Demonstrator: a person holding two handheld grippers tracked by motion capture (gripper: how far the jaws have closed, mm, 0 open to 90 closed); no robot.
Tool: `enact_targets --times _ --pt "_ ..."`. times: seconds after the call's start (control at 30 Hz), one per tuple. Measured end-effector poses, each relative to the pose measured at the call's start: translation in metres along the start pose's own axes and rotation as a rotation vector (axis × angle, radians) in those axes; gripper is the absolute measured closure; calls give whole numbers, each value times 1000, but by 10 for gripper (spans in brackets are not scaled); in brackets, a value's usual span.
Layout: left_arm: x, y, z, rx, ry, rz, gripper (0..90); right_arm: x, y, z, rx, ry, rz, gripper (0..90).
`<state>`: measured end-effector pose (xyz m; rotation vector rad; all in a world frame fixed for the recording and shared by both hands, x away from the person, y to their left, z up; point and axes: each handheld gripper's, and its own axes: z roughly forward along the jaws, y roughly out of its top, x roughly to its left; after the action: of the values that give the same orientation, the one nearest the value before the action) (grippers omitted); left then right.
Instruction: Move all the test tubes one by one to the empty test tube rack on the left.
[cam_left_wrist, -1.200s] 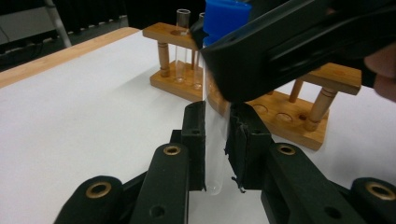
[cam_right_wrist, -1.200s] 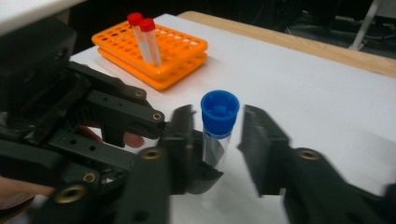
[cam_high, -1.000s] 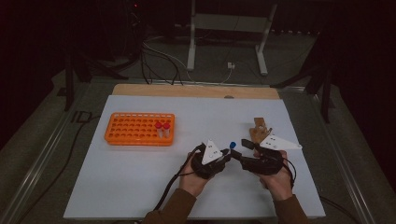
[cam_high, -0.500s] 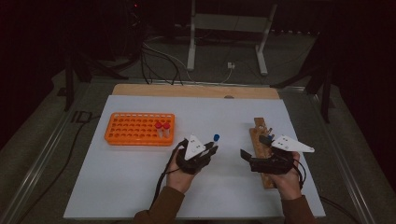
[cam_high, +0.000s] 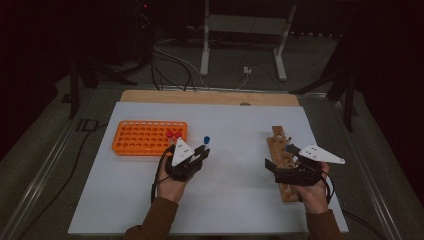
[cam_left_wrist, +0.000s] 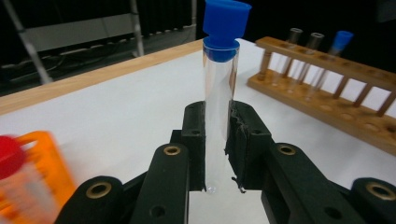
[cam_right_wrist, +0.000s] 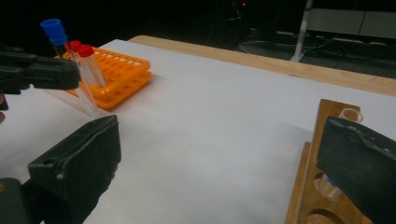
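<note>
The orange rack (cam_left_wrist: 32, 172) and its red-capped tube (cam_left_wrist: 11, 163) are blurred and edge-cut.

Clear glossy tube (cam_left_wrist: 219, 107), blue plastic cap (cam_left_wrist: 225, 21); orange plastic rack (cam_high: 148, 137); wooden rack (cam_high: 282, 160); matt white tabletop (cam_high: 235, 125)

We see an orange rack (cam_high: 149, 138) holding red-capped tubes (cam_high: 173, 134), a blue-capped clear tube (cam_left_wrist: 219, 88) just beside it, and a brown wooden rack (cam_high: 281, 150) on white.
</note>
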<state>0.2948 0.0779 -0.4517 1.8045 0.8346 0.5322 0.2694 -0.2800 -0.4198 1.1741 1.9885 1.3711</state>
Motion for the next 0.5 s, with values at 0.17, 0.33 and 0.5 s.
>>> enact_targets --times 0.17,0.33,0.5 --pt "15 -2 -11 -6 38 -15 777 -1 0 -1 3 -13 -3 3" --pt "31 -4 -22 -13 83 -28 777 -1 0 -2 -1 -23 -4 3" --pt "45 -6 -32 -18 124 -43 778 -2 1 -3 -6 -20 -2 3"
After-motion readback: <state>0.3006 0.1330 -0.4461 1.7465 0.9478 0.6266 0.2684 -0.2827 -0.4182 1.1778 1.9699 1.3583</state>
